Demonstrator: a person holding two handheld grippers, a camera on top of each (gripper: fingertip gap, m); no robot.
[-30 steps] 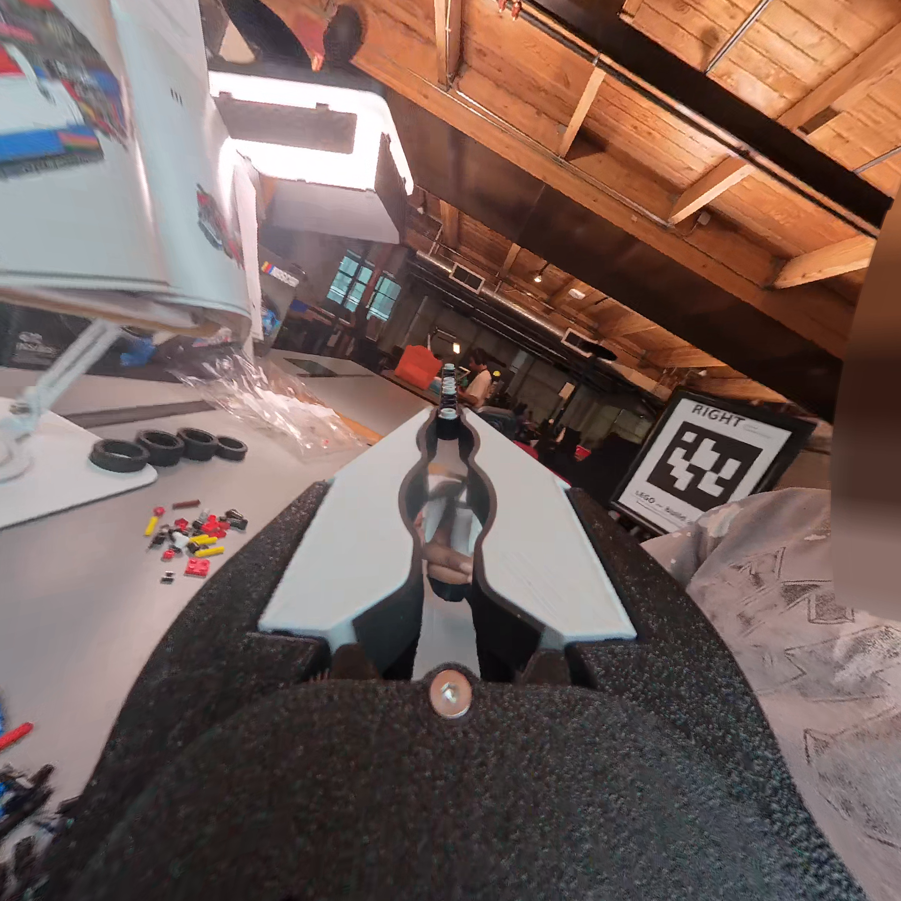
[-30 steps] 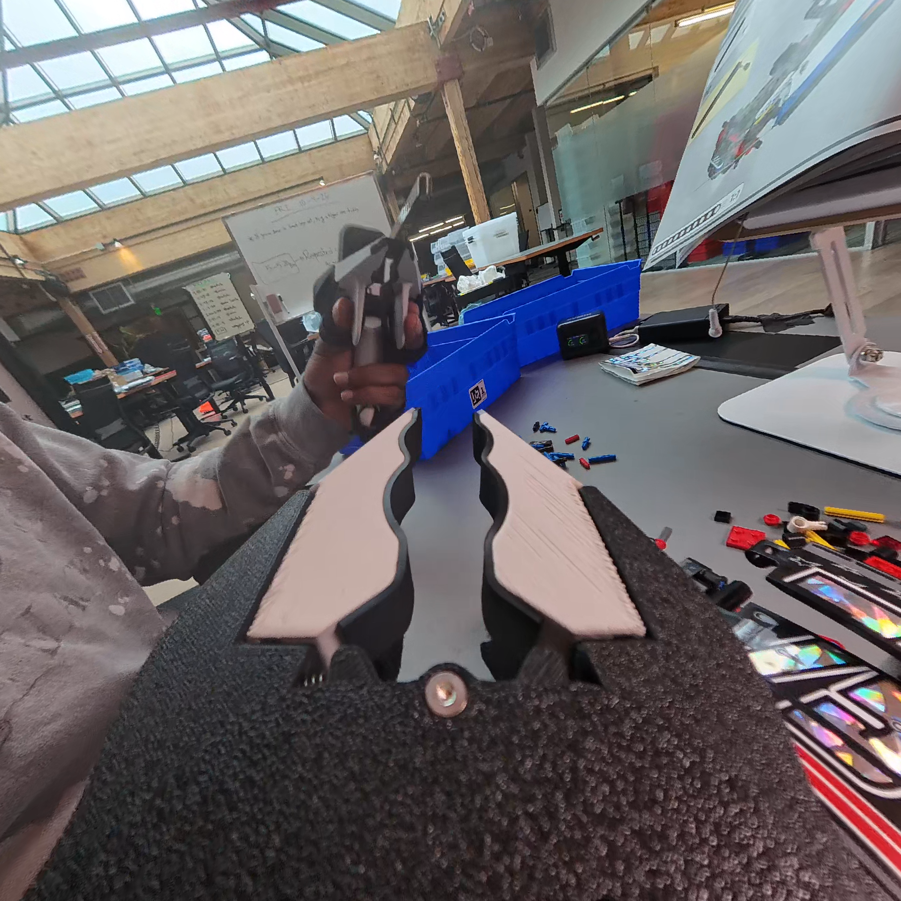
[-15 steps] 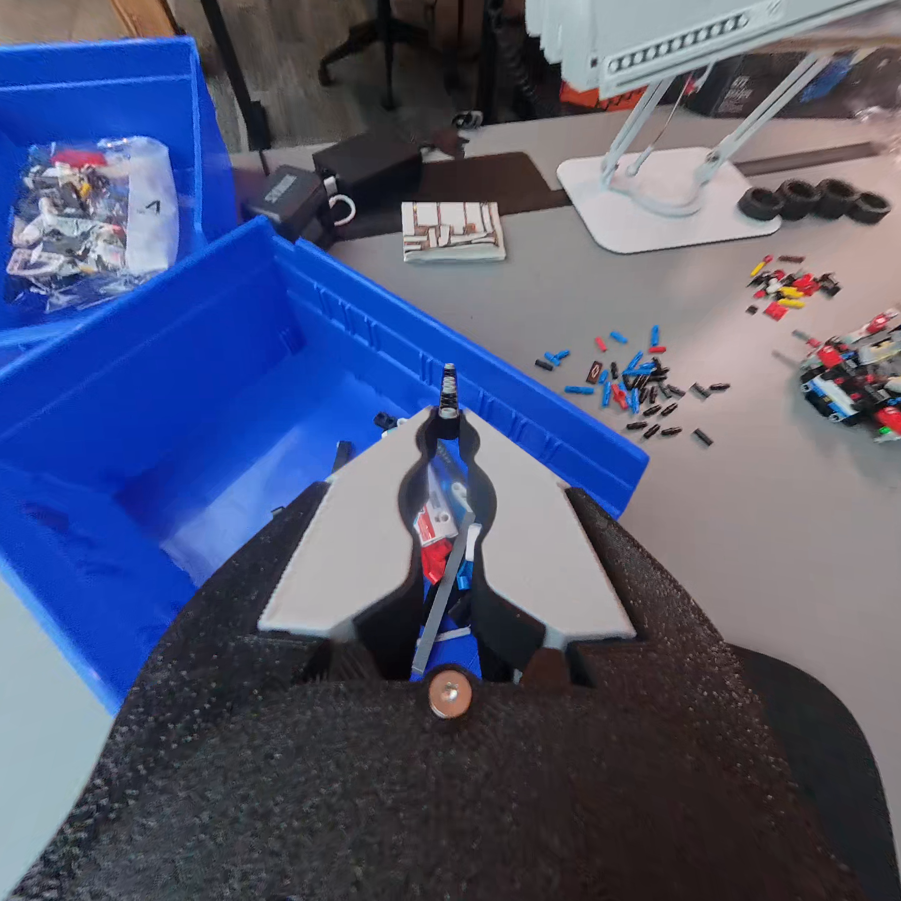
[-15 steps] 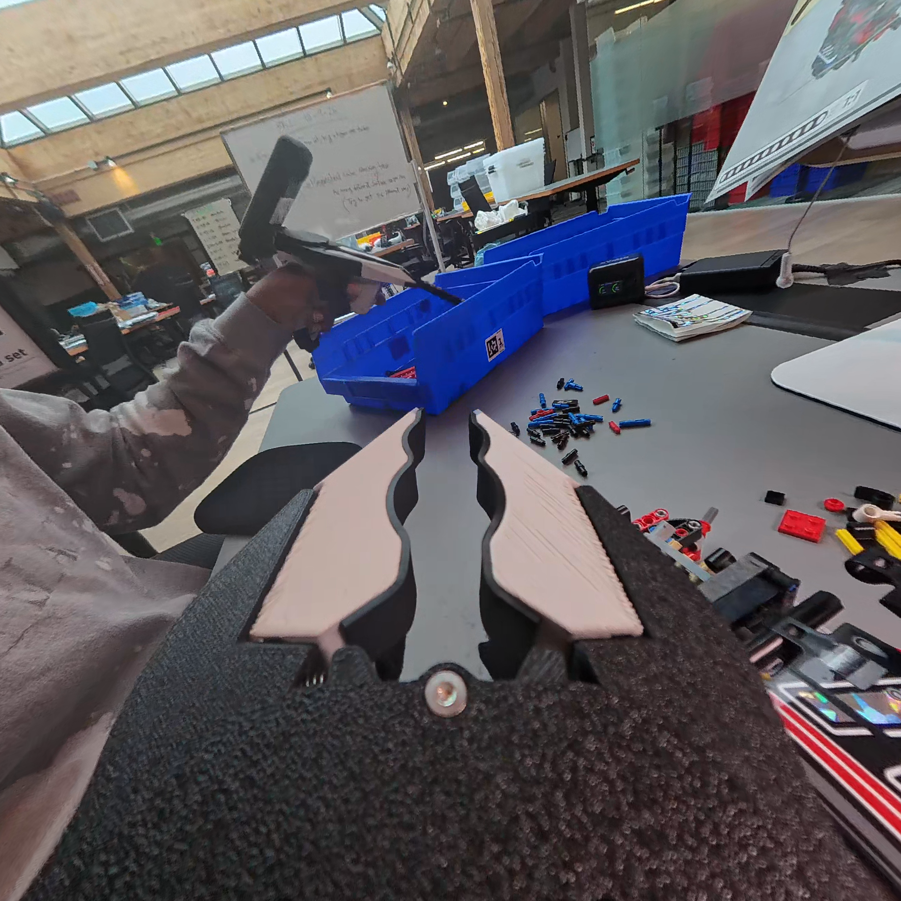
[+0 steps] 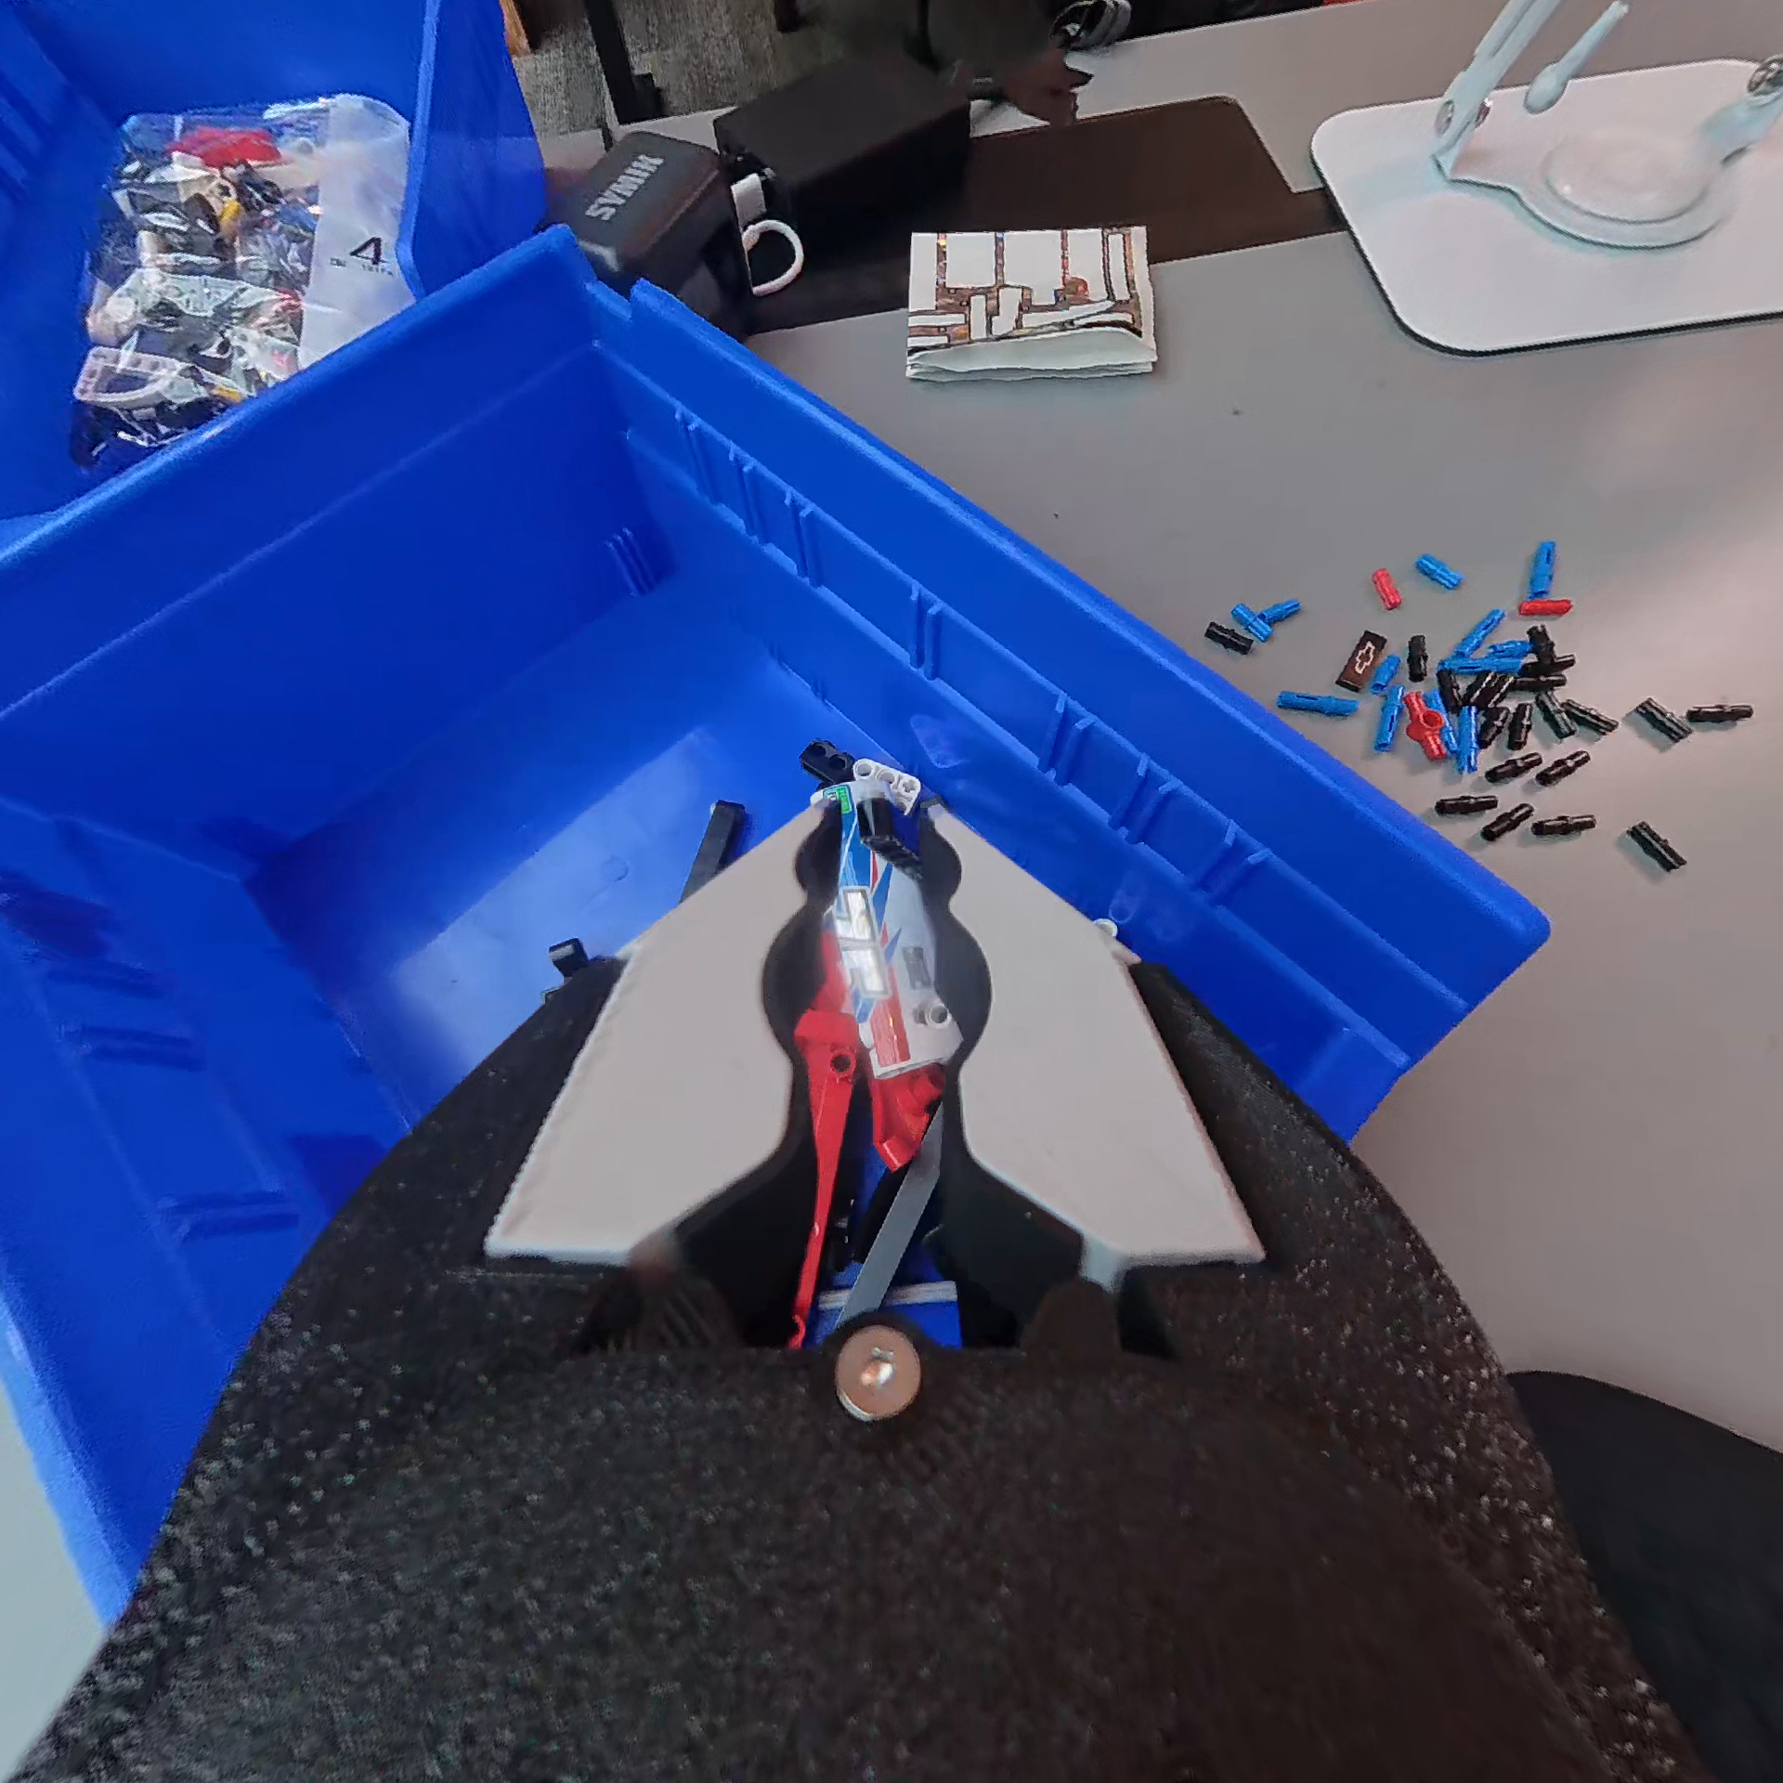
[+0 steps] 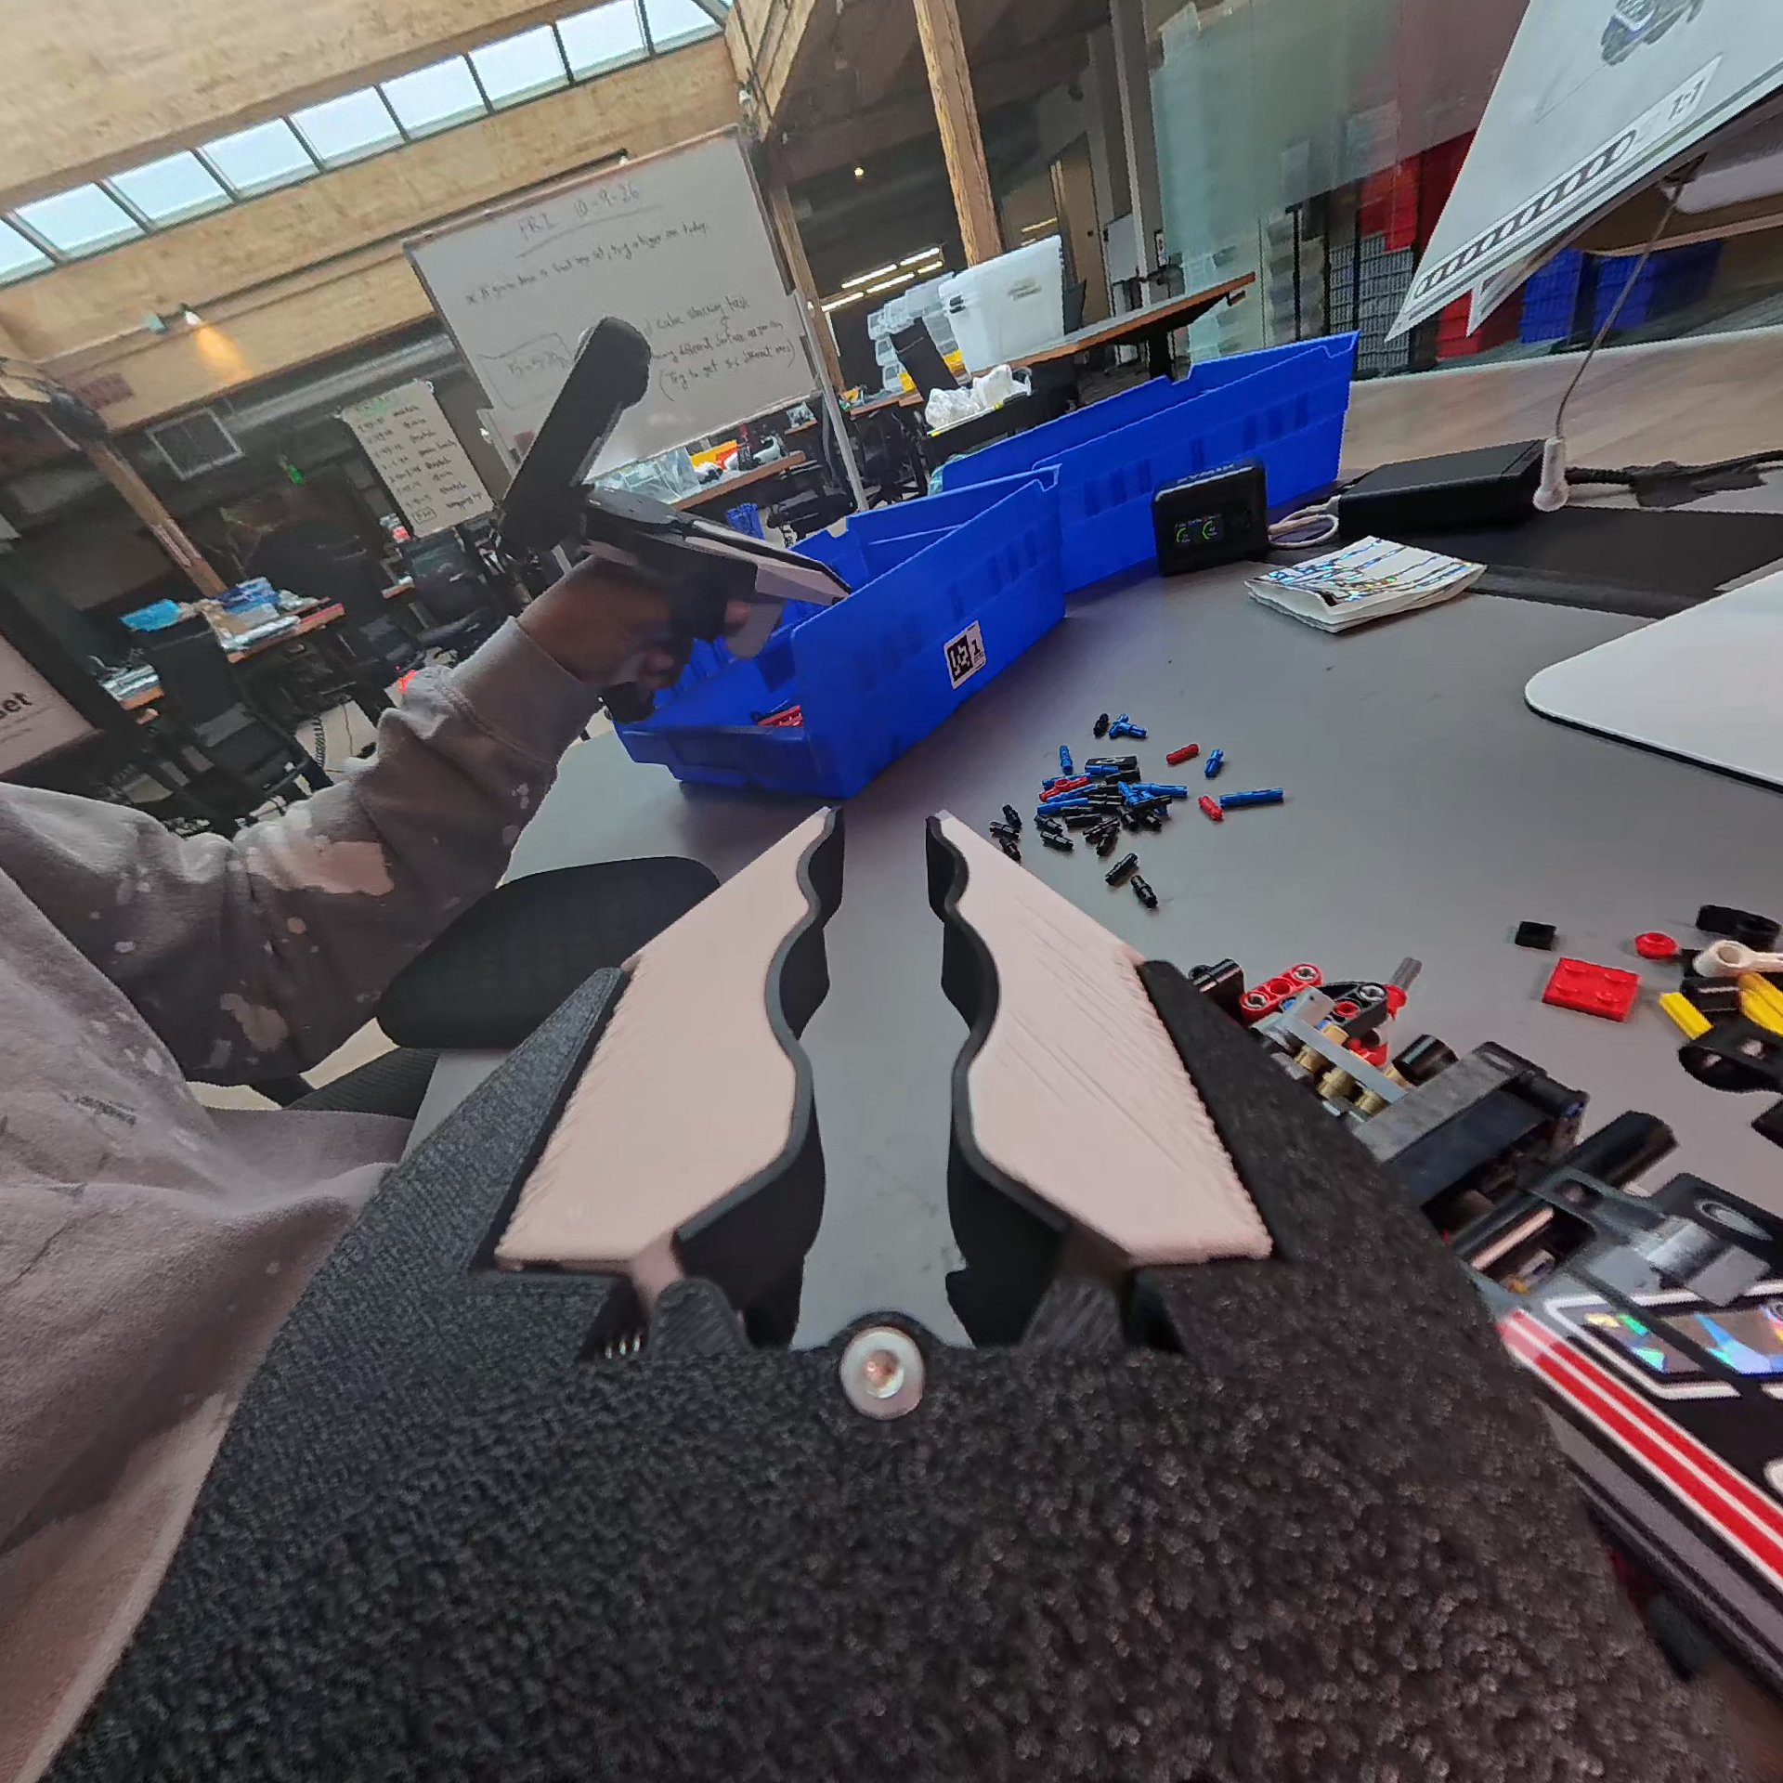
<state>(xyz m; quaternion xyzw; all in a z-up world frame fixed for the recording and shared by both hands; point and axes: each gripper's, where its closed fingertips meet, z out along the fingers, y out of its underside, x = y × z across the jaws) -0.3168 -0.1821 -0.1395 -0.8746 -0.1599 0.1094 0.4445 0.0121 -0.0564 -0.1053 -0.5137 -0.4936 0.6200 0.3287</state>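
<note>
My left gripper (image 5: 873,815) points down into a blue bin (image 5: 965,598), just above its floor. Its jaws stand slightly apart. A small black ridged piece (image 5: 892,841) lies tilted between the tips, apparently loose. Under the fingers lie a white, blue and red stickered panel (image 5: 883,955) and a red piece (image 5: 825,1110). In the right wrist view a hand holds the left gripper (image 6: 835,584) over the same bin (image 6: 897,666). My right gripper (image 6: 883,820) is open and empty, above the grey table (image 6: 1351,849).
A pile of small black, blue and red pins (image 5: 1486,695) lies right of the bin, also in the right wrist view (image 6: 1100,801). A second bin holds a bag of parts (image 5: 222,260). A folded sheet (image 5: 1032,299), a white stand base (image 5: 1582,222) and a partly built model (image 6: 1447,1110) sit nearby.
My left gripper swung from pointing up at the ceiling down into the blue bin and sank lower. Its jaws parted a little around the black piece. The right gripper tilted slightly downward.
</note>
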